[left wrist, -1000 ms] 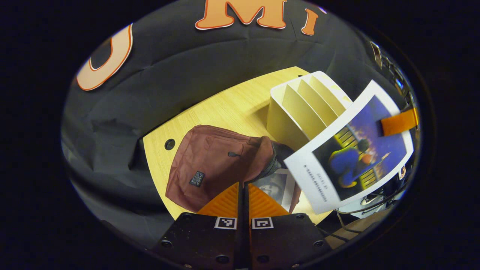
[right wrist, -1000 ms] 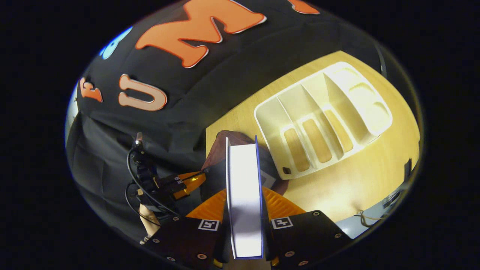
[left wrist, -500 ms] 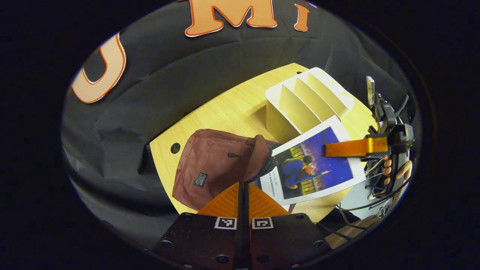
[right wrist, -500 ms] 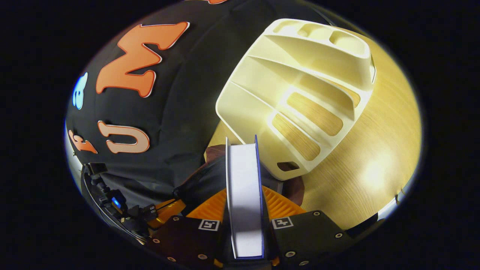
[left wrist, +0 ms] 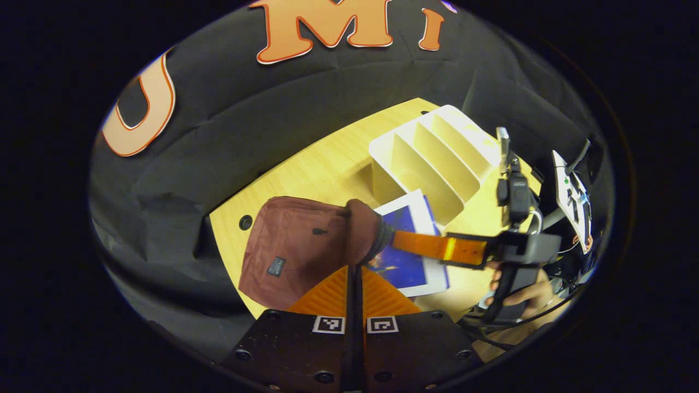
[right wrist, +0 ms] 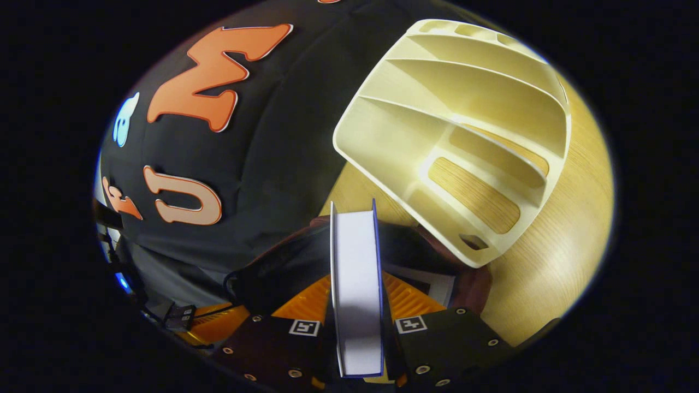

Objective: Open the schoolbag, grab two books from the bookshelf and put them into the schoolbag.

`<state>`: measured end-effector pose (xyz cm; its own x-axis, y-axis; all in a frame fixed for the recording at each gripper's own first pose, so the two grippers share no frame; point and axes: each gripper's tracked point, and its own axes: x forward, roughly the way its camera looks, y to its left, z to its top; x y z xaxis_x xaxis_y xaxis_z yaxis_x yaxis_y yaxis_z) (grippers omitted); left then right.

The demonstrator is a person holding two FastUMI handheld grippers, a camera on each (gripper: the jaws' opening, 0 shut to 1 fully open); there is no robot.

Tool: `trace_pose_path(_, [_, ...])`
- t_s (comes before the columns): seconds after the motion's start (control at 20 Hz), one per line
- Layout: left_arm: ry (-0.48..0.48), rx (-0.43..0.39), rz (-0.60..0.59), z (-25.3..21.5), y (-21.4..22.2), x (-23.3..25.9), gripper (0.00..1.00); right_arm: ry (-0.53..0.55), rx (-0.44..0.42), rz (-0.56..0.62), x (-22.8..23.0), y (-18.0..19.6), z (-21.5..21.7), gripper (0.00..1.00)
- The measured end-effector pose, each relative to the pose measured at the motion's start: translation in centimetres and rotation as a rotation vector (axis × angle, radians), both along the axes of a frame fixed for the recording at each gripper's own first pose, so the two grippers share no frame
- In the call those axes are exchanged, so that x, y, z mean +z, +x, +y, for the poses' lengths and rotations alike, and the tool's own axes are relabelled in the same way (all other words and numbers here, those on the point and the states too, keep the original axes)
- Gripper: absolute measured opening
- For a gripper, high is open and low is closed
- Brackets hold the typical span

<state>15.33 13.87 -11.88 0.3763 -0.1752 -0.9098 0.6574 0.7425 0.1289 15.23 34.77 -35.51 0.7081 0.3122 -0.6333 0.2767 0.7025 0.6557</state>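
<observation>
Right gripper (right wrist: 357, 327), bottom centre, clamps the book (right wrist: 356, 289) I'm feeding into the schoolbag (left wrist: 295, 251) mid-frame; left gripper (left wrist: 355, 278) pinches its flap. I'd keep the mouth wide, book edge-first.

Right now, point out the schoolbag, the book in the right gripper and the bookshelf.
schoolbag (left wrist: 289, 256): left gripper view, maroon front panel.
book (right wrist: 357, 295): right gripper view, white page edge.
bookshelf (right wrist: 464, 109): right gripper view, a cream divider.

Dim booth; glare on table (right wrist: 551, 256); edges bowed, perhaps slightly soft.
</observation>
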Motion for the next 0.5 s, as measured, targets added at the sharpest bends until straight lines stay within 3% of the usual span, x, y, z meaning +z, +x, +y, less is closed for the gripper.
trace_pose_path(0.3, [-0.028, 0.014, 0.002, -0.2, 0.2, 0.4, 0.0, -0.061, -0.001, 0.096, -2.2, 1.0, 1.8, 0.38])
trace_pose_path(0.5, [-0.05, 0.051, 0.026, 0.5, 0.3, -0.1, 0.0, -0.21, 0.028, 0.215, -4.0, 0.2, 1.2, 0.52])
